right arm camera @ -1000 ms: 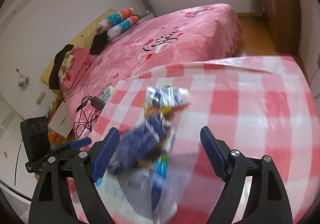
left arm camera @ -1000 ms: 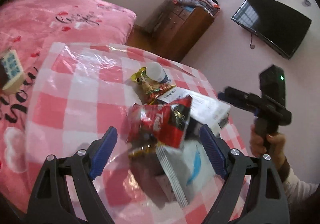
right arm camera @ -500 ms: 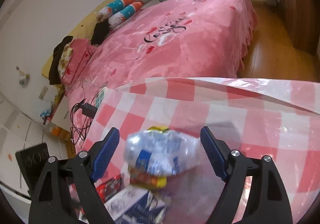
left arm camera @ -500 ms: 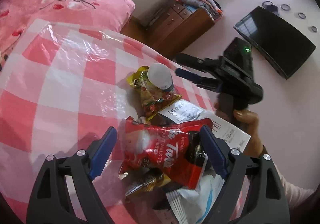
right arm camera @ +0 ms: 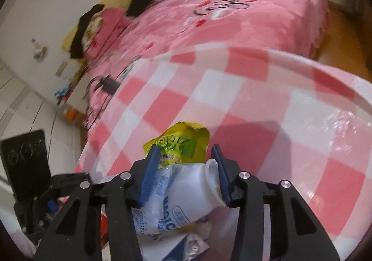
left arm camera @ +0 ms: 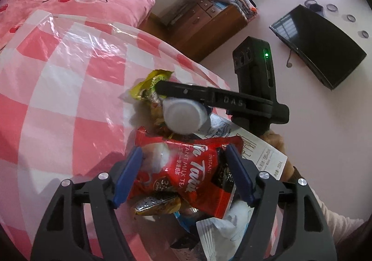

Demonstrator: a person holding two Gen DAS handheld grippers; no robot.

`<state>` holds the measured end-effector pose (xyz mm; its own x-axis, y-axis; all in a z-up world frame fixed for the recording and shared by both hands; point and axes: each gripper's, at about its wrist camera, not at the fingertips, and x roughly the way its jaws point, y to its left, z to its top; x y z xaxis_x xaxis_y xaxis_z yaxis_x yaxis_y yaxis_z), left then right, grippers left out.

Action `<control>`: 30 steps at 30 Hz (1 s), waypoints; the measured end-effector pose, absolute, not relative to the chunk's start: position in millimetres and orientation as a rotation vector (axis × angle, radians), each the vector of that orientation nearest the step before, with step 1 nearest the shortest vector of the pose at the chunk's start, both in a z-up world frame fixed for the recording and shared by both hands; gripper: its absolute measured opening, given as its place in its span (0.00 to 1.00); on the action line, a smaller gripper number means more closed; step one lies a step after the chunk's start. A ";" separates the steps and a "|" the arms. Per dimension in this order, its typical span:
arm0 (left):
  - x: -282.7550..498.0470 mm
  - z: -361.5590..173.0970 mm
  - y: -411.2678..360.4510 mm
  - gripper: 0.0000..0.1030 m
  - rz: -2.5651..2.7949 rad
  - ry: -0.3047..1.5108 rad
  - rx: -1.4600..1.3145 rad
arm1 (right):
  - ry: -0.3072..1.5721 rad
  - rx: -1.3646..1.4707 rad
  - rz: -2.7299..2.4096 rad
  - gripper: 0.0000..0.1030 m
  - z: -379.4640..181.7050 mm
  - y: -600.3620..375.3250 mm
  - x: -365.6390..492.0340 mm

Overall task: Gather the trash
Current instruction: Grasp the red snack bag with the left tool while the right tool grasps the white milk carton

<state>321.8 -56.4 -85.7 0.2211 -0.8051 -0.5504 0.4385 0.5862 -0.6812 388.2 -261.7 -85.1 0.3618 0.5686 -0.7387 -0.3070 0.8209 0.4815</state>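
Clamping the white bottle [right arm camera: 186,193], the right gripper [right arm camera: 184,177] contrasts with the left gripper [left arm camera: 183,175], half-closed around a red packet [left arm camera: 186,172].

Checked tablecloth [left arm camera: 69,88] lies open leftward; trash pile [left arm camera: 186,168] apparently crowds its right edge

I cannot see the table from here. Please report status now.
Right gripper just closed, shut on white bottle. Left gripper closing around red milk tea packet, not yet gripping. Yellow wrapper lies underneath.
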 end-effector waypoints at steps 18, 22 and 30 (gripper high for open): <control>210.5 -83.1 -59.2 0.71 -0.962 1.071 -0.378 | 1.064 0.284 0.618 0.49 -85.3 -263.2 257.3; 195.4 -74.2 -44.7 0.72 -0.893 1.050 -0.400 | 1.019 0.326 0.495 0.63 -73.2 -287.5 222.8; 169.5 -60.7 -12.4 0.77 -0.766 1.118 -0.533 | 0.933 0.513 0.366 0.74 -48.7 -331.2 159.5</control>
<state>169.5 -12.4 -60.7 0.2329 -0.7718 -0.5917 0.2737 0.6359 -0.7216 159.5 -331.2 -48.7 0.5486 0.5085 -0.6637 -0.0779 0.8214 0.5649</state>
